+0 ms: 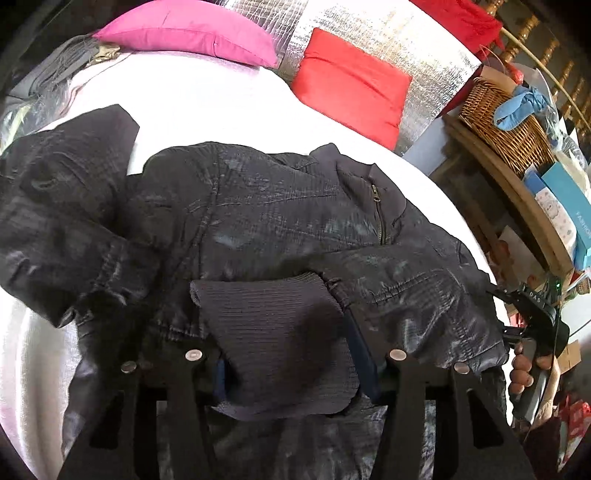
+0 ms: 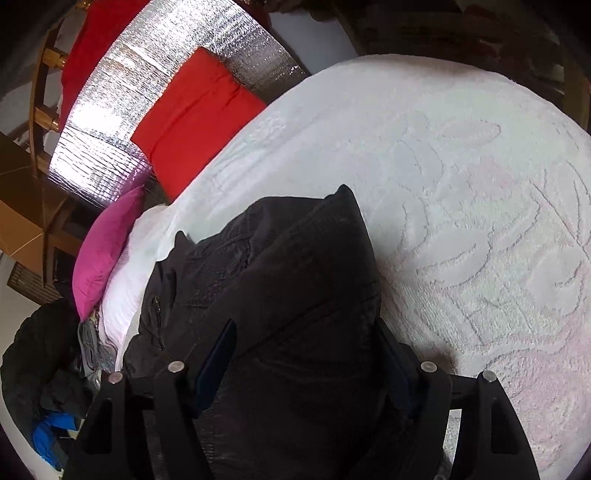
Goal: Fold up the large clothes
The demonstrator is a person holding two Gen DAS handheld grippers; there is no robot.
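Note:
A dark quilted jacket (image 1: 277,206) lies zipper side up on the white bedspread (image 1: 207,103), one sleeve bunched at the left. Its ribbed grey cuff (image 1: 273,325) is folded onto the body and fills the gap of my left gripper (image 1: 291,354), whose pads touch it on both sides. In the right wrist view a thick fold of the jacket (image 2: 295,258) bulges between the fingers of my right gripper (image 2: 310,350), which close on it. From the left wrist view the right gripper (image 1: 532,317) shows at the jacket's right edge, in a hand.
A pink pillow (image 1: 184,29) and a red pillow (image 1: 351,85) lean on silver foil sheeting (image 1: 369,29) at the head of the bed. A wicker basket (image 1: 506,122) and boxes stand on a wooden shelf beside the bed. Bedspread (image 2: 461,184) stretches right of the jacket.

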